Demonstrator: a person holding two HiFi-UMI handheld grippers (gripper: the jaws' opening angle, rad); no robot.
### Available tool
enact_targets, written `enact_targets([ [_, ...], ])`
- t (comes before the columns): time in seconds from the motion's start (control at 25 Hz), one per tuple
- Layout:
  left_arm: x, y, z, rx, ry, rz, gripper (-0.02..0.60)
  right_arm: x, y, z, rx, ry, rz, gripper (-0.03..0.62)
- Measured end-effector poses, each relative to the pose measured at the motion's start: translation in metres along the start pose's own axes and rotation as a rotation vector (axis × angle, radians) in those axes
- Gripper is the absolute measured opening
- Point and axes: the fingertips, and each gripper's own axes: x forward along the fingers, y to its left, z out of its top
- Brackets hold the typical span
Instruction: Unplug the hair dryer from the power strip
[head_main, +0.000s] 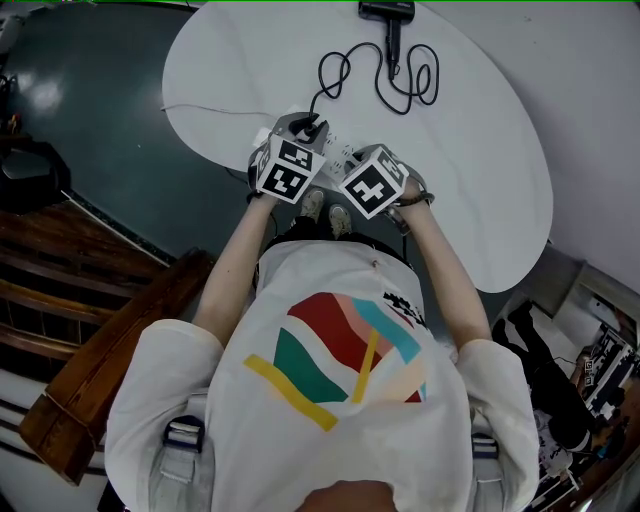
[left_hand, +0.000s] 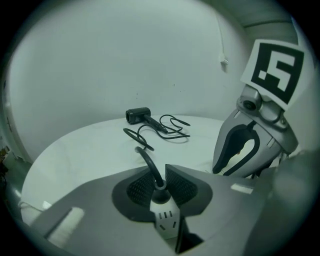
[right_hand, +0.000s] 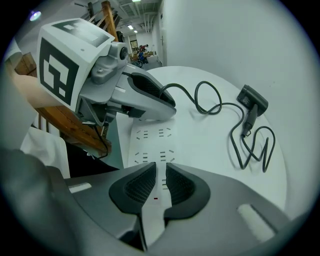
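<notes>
A: What is everything sitting on?

B: A round white table (head_main: 480, 150), seen from above in the head view. The person stands at its near edge with both arms reaching over it.

A: And where is the power strip?

B: The white power strip (right_hand: 152, 142) lies flat at that near edge, just under the two grippers. The right gripper (right_hand: 160, 180) points steeply down at it. Its ribbed pads are clamped on the strip's near end, one on each side.

A: Where's the hair dryer?

B: The black hair dryer (head_main: 388, 12) lies on its side at the far edge of the table, well apart from the strip. Its black cord (head_main: 385, 85) runs back in loose loops towards the person.

A: Is it unplugged yet?

B: No. The cord ends in a black plug (left_hand: 159, 194) that sits in a socket of the strip. The left gripper (left_hand: 159, 181) is tilted down over it, and its pads are clenched on the plug from both sides, with the cord rising out between them
</notes>
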Motion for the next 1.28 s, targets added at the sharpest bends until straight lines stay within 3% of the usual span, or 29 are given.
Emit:
enact_targets([
  [0.16,0.001,0.001,0.004,-0.03,0.01,-0.045,0.053,0.002,-0.002,0.0,0.013,0.048,0.007,0.078],
  [0.6,-0.001,0.005,0.003,-0.149,0.005,-0.079,0.028,0.005,-0.005,0.001,0.0,0.165,0.05,0.062],
  [0.8,-0.008,0.009,0.004,-0.286,-0.03,-0.128,0.02,0.006,-0.002,0.003,-0.042,0.185,0.029,0.058],
  [0.92,-0.01,0.011,0.007,-0.306,-0.046,-0.127,0.018,0.006,-0.003,0.004,-0.022,0.188,0.038,0.058],
  [1.0,-0.019,0.019,0.034,-0.264,-0.115,-0.106,0.019,0.006,-0.003,0.004,-0.021,0.202,0.038,0.057],
  [1.16,-0.063,0.052,0.147,-0.091,-0.399,-0.061,0.023,0.009,-0.006,0.004,-0.042,0.197,0.042,0.057],
  [1.2,-0.076,0.058,0.17,-0.096,-0.473,-0.073,0.023,0.01,-0.004,0.002,-0.037,0.187,0.052,0.057],
  [1.28,-0.095,0.069,0.192,-0.18,-0.58,-0.105,0.025,0.01,-0.001,-0.001,-0.023,0.174,0.071,0.055],
])
